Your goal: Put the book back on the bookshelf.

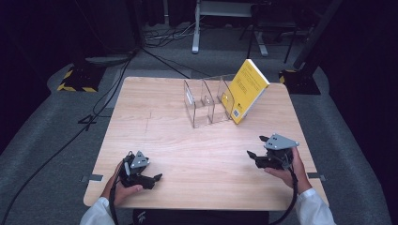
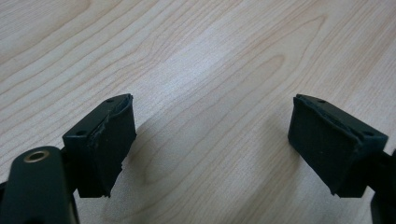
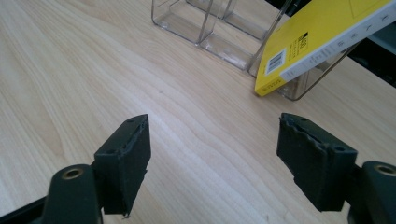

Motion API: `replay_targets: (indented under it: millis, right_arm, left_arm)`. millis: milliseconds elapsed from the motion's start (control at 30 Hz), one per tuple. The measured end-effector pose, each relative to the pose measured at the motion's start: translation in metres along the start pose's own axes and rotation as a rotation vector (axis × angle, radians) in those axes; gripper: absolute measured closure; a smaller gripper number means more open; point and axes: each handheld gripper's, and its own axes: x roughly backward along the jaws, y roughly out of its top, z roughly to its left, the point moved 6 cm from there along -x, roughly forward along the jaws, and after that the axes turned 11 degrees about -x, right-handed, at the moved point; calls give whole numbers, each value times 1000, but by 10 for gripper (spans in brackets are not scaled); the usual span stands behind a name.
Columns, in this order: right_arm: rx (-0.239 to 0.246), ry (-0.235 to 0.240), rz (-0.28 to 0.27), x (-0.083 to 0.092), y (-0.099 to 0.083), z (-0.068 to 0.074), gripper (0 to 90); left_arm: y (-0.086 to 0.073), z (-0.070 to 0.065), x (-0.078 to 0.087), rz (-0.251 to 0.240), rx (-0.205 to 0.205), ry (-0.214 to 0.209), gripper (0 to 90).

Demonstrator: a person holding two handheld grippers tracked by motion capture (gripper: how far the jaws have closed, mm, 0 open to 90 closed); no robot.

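Note:
A yellow book [image 1: 249, 89] leans tilted in the rightmost slot of a clear plastic rack [image 1: 205, 105] at the far middle of the wooden table [image 1: 202, 150]. My left gripper [image 1: 152, 180] rests near the front left edge, held in a hand, open and empty, pointing right. My right gripper [image 1: 256, 146] hovers at the front right, open and empty, pointing left toward the rack. In the right gripper view the book [image 3: 317, 32] and rack [image 3: 205, 28] lie beyond the spread gripper [image 3: 213, 126]. In the left gripper view the open gripper [image 2: 211, 116] has bare wood beneath it.
Bare wood spans the table's middle and left. Cables [image 1: 56, 145] run over the grey floor at left. Yellow-black striped stand bases [image 1: 77, 79] sit beyond the table's far corners, and a metal frame [image 1: 220, 18] stands behind.

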Motion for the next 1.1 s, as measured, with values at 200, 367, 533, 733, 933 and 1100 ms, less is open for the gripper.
replay_targets:
  millis: [200,367,533,733,933,1100]
  right_arm:
    - [9,-15,22,4,-14,-2,262]
    - [3,-20,45,7,-29,-4,261]
    - [-1,-29,70,10,-43,-7,260]
    - [-21,-29,94,14,-62,-10,258]
    - [-39,-41,108,23,-83,-19,252]
    - [-61,-55,128,30,-102,-27,247]
  left_arm:
    - [0,0,0,1,-5,1,156]
    - [0,0,0,1,-5,1,156]
    - [0,0,0,0,0,0,156]
    - [0,0,0,0,0,0,156]
    - [0,0,0,0,0,0,155]
    - [0,0,0,0,0,0,155]
